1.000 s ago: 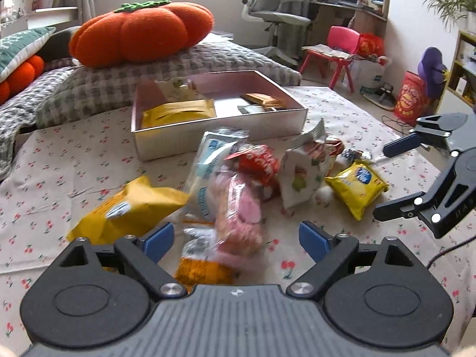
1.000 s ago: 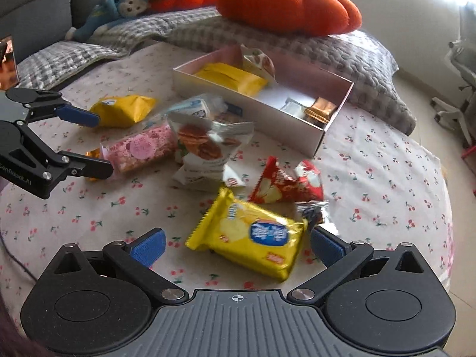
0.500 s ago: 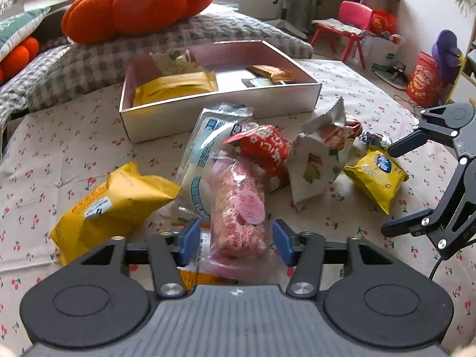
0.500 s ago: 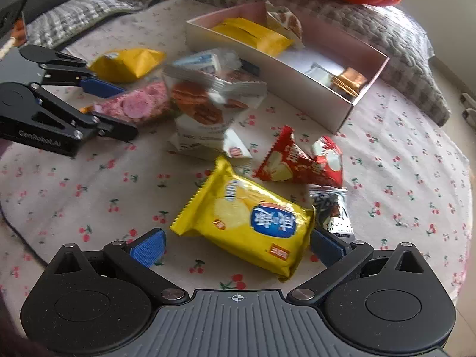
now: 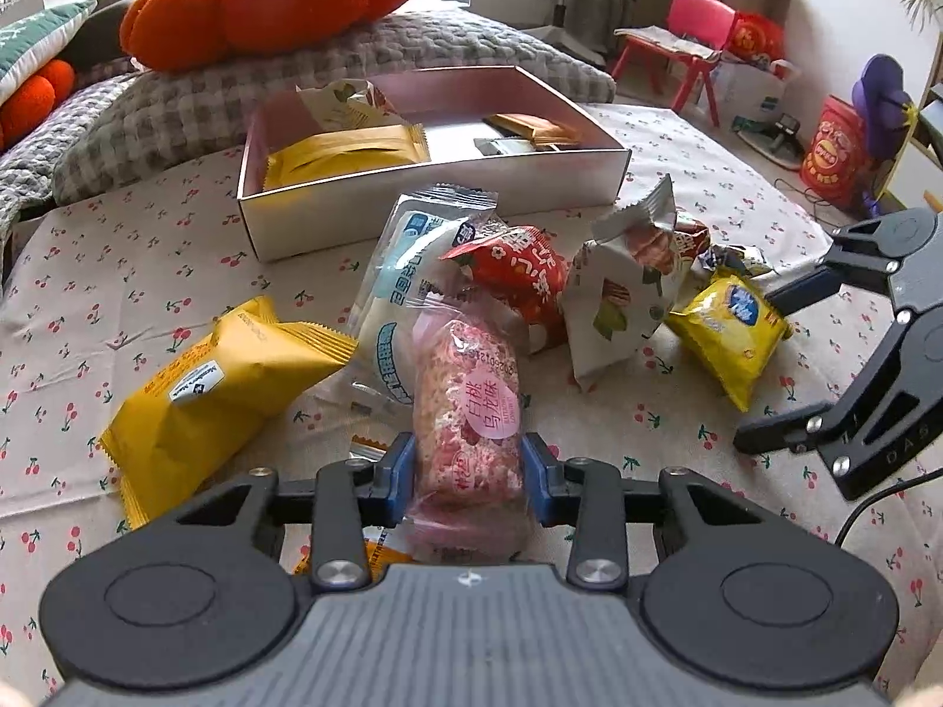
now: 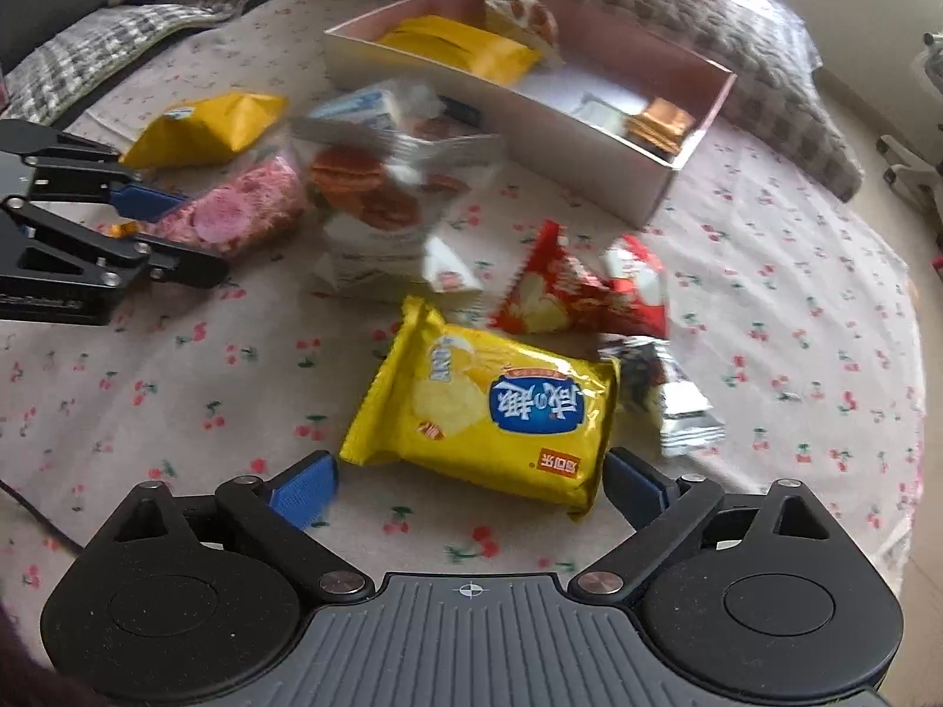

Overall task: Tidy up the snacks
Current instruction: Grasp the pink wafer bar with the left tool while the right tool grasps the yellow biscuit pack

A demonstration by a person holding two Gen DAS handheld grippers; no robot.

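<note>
Left gripper [image 5: 468, 474] just closed, pads now clamped on pink rice-crisp packet [image 5: 465, 412] lying among loose snacks before the box [image 5: 412, 206]. Right gripper [image 6: 471, 486] wide, closing around yellow chip bag [image 6: 489, 406], not yet pressing. Better to squeeze gently, lift straight up.

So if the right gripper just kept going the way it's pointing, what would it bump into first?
Most likely the yellow chip bag. It lies right ahead of the right gripper, whose open jaws have just been closing a little with the bag's near edge between them. Depth is hard to judge, so the cherry-print cloth might come first.
</note>
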